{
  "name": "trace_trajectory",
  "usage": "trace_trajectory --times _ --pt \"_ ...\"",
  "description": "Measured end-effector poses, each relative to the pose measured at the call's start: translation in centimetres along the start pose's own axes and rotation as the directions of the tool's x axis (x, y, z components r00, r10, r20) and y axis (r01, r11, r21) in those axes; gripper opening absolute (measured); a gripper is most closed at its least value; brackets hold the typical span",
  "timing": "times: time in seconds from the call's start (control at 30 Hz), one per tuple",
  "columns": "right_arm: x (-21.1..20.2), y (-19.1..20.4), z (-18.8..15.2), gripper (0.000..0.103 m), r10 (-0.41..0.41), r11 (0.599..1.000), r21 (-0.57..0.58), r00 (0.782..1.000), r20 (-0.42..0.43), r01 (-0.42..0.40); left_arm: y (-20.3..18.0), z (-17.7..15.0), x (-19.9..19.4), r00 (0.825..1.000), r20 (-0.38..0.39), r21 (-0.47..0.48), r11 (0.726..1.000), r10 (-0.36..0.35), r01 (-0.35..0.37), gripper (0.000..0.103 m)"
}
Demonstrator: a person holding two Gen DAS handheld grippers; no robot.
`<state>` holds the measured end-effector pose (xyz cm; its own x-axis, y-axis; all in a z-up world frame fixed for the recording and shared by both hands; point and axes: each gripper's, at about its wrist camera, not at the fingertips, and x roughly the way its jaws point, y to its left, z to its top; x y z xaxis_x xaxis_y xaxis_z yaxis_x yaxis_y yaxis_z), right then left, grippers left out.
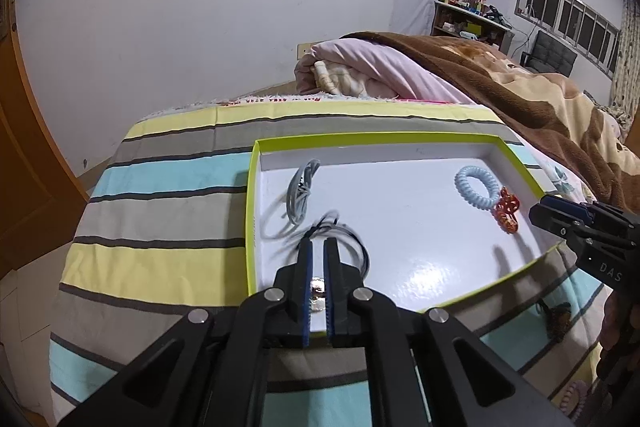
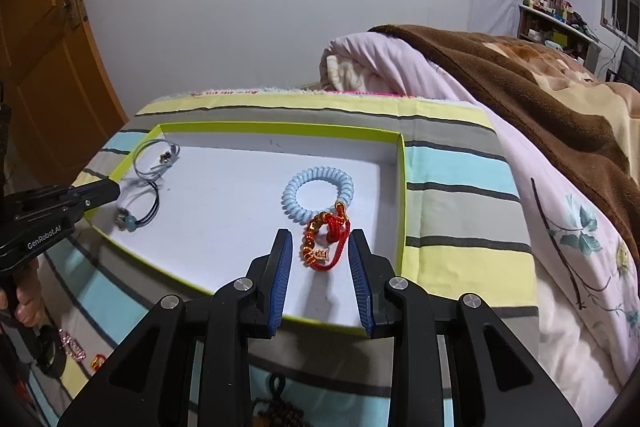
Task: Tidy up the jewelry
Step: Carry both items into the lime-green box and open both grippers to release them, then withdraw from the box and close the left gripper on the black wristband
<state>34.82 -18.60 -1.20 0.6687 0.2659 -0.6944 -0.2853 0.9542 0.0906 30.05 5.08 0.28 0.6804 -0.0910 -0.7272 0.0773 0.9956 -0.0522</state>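
Observation:
A shallow white tray with a lime-green rim lies on the striped bedspread. In it are a grey cord bracelet, a black cord bracelet with beads, a pale blue coil hair tie and a red-and-gold bracelet. My left gripper hovers over the black cord bracelet, its jaws nearly together with a small gap; the bracelet lies on the tray. My right gripper is open, its fingers on either side of the red-and-gold bracelet.
A pink quilt and brown blanket are heaped behind the tray. More trinkets lie on the bedspread in front of the tray: a pink piece, a red-gold piece and a dark beaded piece. A wooden door stands at left.

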Motion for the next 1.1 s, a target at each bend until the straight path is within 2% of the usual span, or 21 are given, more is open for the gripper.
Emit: trace_trajectory --times 0.1,0.4,0.7,1.1 --pt "-0.9 0.0 -0.4 0.03 0.002 1.0 0.006 1.0 0.006 -0.002 0.0 -0.2 -0.6 1.0 0.003 -0.004 1.0 -0.002 0.002 0.014" --pt "-5.3 0.5 -3.0 0.03 0.025 1.0 0.004 0.998 0.051 -0.026 0.0 -2.0 -4.8 0.998 0.063 -0.029 0.999 -0.011 0.013 0.018" --pt "-10.9 2.2 -6.4 0.03 0.048 0.999 -0.023 0.992 0.117 -0.046 -1.2 -5.8 -10.6 0.987 0.158 -0.019 1.0 -0.019 0.022 0.019" --pt "-15.7 4.2 -11.8 0.03 0.093 0.995 -0.035 0.985 0.146 -0.089 -2.4 -11.8 -15.6 0.981 0.196 -0.002 1.0 -0.002 0.002 0.019"
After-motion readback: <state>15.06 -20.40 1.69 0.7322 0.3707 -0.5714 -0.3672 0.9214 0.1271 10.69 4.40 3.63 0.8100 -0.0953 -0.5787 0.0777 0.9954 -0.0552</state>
